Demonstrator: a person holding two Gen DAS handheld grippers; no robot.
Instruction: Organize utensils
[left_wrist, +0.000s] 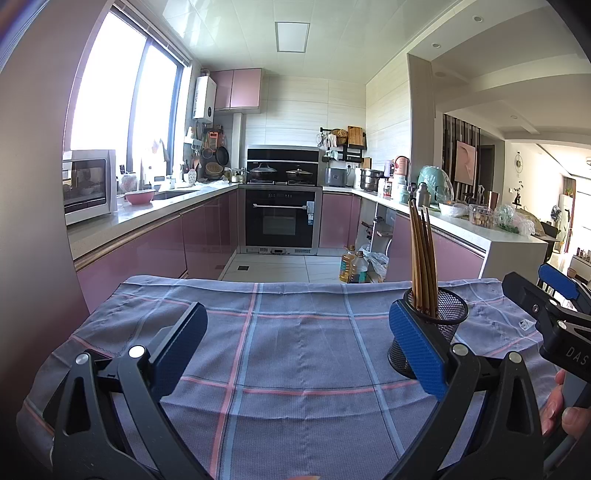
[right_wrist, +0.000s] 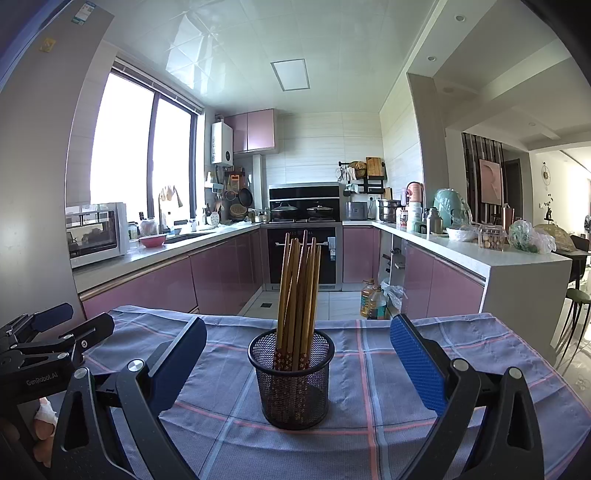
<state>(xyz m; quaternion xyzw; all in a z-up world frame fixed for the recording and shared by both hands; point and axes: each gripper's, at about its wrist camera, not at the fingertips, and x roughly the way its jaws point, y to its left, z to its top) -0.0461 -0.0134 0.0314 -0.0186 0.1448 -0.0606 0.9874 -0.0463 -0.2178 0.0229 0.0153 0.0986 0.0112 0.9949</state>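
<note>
A black mesh cup (right_wrist: 291, 380) stands upright on the checked cloth (right_wrist: 388, 373), holding several wooden chopsticks (right_wrist: 299, 291) with red patterned lower ends. My right gripper (right_wrist: 299, 358) is open, its blue pads (right_wrist: 415, 365) wide on either side of the cup without touching it. In the left wrist view the same mesh cup (left_wrist: 443, 321) and chopsticks (left_wrist: 424, 258) sit just behind my right-hand pad (left_wrist: 413, 347). My left gripper (left_wrist: 295, 347) is open over bare cloth (left_wrist: 295, 362), holding nothing. The right gripper (left_wrist: 554, 306) shows at the right edge, with a hand under it.
The table's far edge (left_wrist: 295, 284) drops to a tiled kitchen floor. Pink cabinets, an oven (left_wrist: 280, 221) and a white counter (left_wrist: 480, 232) lie beyond. Oil bottles (left_wrist: 351, 267) stand on the floor. The left gripper body (right_wrist: 44, 343) sits at the cloth's left edge.
</note>
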